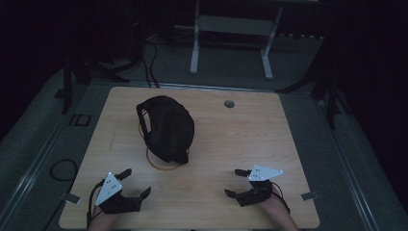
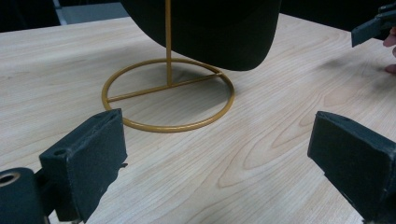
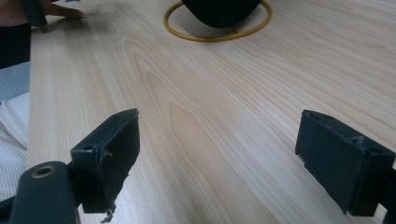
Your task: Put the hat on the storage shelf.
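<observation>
A black cap (image 1: 166,126) hangs on a thin gold wire stand (image 1: 165,166) with a round ring base, left of the table's middle. In the left gripper view the ring base (image 2: 168,95) lies just ahead with the cap (image 2: 210,32) above it. My left gripper (image 1: 135,184) rests near the front left edge, open, jaws wide apart with nothing between them (image 2: 217,154). My right gripper (image 1: 234,182) rests near the front right, also open and empty (image 3: 217,158). From the right gripper view the stand's ring (image 3: 217,28) sits far ahead.
The wooden table (image 1: 240,139) has a round cable hole (image 1: 229,103) at the back right. Behind the table stands a white metal frame (image 1: 231,38) on a grey floor, with cables (image 1: 149,62) trailing at the back left.
</observation>
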`<act>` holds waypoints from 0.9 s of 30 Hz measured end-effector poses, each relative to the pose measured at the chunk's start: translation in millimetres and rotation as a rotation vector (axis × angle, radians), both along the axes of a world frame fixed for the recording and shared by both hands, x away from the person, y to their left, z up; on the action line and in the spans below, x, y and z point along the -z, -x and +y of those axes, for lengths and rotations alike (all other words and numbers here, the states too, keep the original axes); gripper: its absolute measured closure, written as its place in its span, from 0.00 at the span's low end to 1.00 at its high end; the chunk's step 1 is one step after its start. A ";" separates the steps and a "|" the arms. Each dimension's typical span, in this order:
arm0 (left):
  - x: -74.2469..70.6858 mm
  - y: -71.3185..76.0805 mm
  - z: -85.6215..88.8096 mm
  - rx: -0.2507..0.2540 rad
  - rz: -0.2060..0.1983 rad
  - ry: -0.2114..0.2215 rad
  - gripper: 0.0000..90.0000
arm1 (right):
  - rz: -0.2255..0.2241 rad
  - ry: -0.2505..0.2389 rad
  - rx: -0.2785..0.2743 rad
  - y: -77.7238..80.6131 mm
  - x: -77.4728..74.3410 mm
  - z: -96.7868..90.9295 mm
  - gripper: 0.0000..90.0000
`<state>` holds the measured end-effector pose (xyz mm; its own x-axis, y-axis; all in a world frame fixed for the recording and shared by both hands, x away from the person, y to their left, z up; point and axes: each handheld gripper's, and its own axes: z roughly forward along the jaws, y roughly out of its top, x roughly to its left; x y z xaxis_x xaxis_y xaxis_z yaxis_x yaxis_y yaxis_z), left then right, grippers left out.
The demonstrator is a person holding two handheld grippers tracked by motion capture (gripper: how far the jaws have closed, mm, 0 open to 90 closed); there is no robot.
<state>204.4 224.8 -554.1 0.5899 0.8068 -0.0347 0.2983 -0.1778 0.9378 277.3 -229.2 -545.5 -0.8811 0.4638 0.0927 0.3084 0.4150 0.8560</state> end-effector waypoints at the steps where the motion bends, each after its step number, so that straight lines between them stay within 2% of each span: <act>1: 0.1 0.0 0.1 0.000 0.001 -0.003 0.05 | -0.007 0.000 0.006 0.4 0.3 -1.9 0.15; 3: 0.2 0.0 0.1 0.001 0.003 -0.001 0.05 | -0.011 0.000 0.012 0.5 0.8 -3.8 0.15; 7: -0.2 0.3 0.1 0.002 0.001 0.001 0.05 | -0.026 0.005 0.068 1.1 2.9 -12.6 0.15; 14: 0.3 0.2 0.2 0.005 0.003 -0.002 0.05 | -0.036 -0.013 0.095 -0.6 5.1 -23.4 0.15; 17: 0.4 0.6 -0.2 0.020 0.003 -0.001 0.05 | -0.034 -0.003 0.112 -1.7 5.5 -25.5 0.15; 23: 0.9 1.1 -1.0 0.018 0.003 -0.009 0.05 | -0.044 -0.003 0.164 -4.9 7.5 -27.4 0.15; 27: 0.6 1.4 -0.5 0.020 0.005 -0.006 0.05 | -0.042 -0.004 0.175 -5.5 7.7 -27.3 0.15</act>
